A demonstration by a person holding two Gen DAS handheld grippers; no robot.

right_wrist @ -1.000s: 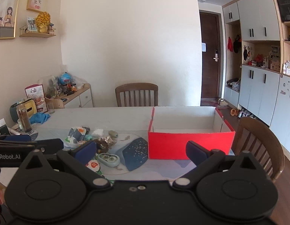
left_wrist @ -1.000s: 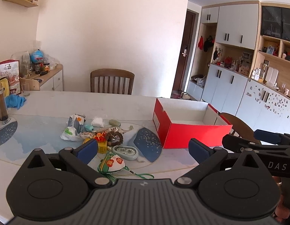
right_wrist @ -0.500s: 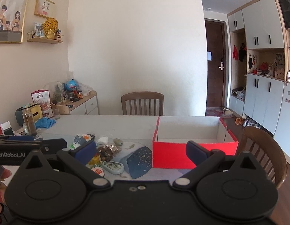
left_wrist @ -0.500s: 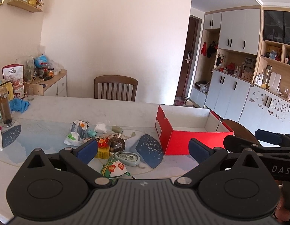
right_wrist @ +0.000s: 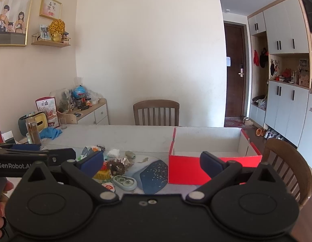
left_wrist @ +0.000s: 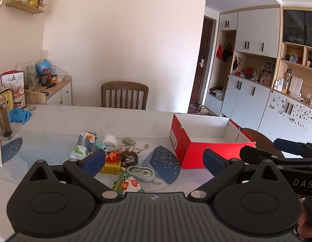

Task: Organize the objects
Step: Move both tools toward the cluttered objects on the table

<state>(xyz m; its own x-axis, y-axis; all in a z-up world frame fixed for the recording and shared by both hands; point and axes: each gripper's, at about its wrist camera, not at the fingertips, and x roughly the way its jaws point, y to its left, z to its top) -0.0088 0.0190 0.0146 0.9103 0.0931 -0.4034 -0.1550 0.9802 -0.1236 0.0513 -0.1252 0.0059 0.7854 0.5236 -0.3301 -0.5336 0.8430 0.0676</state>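
A pile of small objects lies on the table: a grey-green oval case (left_wrist: 141, 173) (right_wrist: 124, 182), a yellow box (left_wrist: 112, 167), a brown woven ring (left_wrist: 128, 156), a white-and-green packet (left_wrist: 84, 144), a white lump (left_wrist: 110, 140) and a flowered pouch (left_wrist: 127, 185). An open red box (left_wrist: 208, 153) (right_wrist: 188, 169) with a white inside stands to the right of them. My left gripper (left_wrist: 154, 161) is open and empty, held above the near table edge. My right gripper (right_wrist: 151, 162) is open and empty, beside it on the right.
A white table (left_wrist: 115, 119) with blue placemats (left_wrist: 165, 166). A glass jar (left_wrist: 3, 119) and blue gloves (left_wrist: 19, 115) lie at the far left. Wooden chairs stand behind the table (left_wrist: 124, 94) and at the right (right_wrist: 287, 161). A cluttered sideboard (left_wrist: 55, 90) stands at the left wall.
Both grippers have drawn back and risen, so the table and objects sit lower and farther in both views. Both stay open.
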